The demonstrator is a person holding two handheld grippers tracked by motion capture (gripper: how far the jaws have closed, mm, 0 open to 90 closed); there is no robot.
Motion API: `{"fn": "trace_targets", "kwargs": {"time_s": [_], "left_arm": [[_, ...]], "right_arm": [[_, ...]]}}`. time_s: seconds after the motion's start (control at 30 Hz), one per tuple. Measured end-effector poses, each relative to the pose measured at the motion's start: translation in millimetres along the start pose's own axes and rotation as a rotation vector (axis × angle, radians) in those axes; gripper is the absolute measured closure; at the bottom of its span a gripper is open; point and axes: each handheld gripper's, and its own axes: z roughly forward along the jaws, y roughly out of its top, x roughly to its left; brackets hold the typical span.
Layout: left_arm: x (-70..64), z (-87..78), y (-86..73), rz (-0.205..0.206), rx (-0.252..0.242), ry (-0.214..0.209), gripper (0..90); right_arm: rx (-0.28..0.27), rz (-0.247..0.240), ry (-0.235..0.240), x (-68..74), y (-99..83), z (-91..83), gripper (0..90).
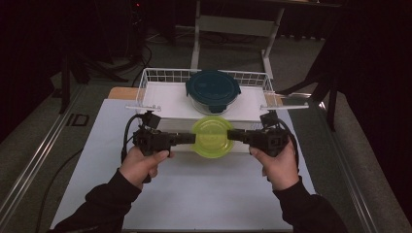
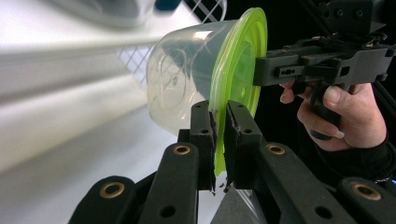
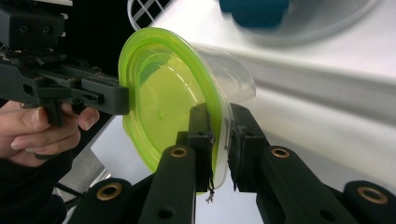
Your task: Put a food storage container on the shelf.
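The left gripper (image 1: 193,139) and right gripper (image 1: 229,135) each clench opposite edges of the green lid (image 1: 212,136) on a clear tub (image 2: 180,86), held above the surface (image 1: 204,194) just before the wire basket (image 1: 145,80). The lid looks still on; lifting it off or placing the tub remains.

A lime-green lid (image 1: 212,135) is being shown on a clear tub (image 2: 180,88), a dark teal lid (image 1: 213,84) in a white wire basket (image 1: 145,80), black grippers.

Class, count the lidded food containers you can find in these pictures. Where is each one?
2. The green-lidded container is held between the left gripper and right gripper; the blue-lidded container sits in the wire basket behind.
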Motion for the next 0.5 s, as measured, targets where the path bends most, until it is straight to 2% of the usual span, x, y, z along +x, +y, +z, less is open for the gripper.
{"fn": "trace_targets", "kwargs": {"time_s": [0.3,0.5], "left_arm": [[-17.0,-11.5,52.1,0.045,-0.048,0.007,82.7],[-16.3,-10.4,79.3,0.050,-0.054,0.035,82.6]], "right_arm": [[-0.056,-0.020,-0.011,10.9,49.0,-19.8,80.5],[-0.075,-0.028,-0.042,11.8,78.0,-22.2,80.5]]}}
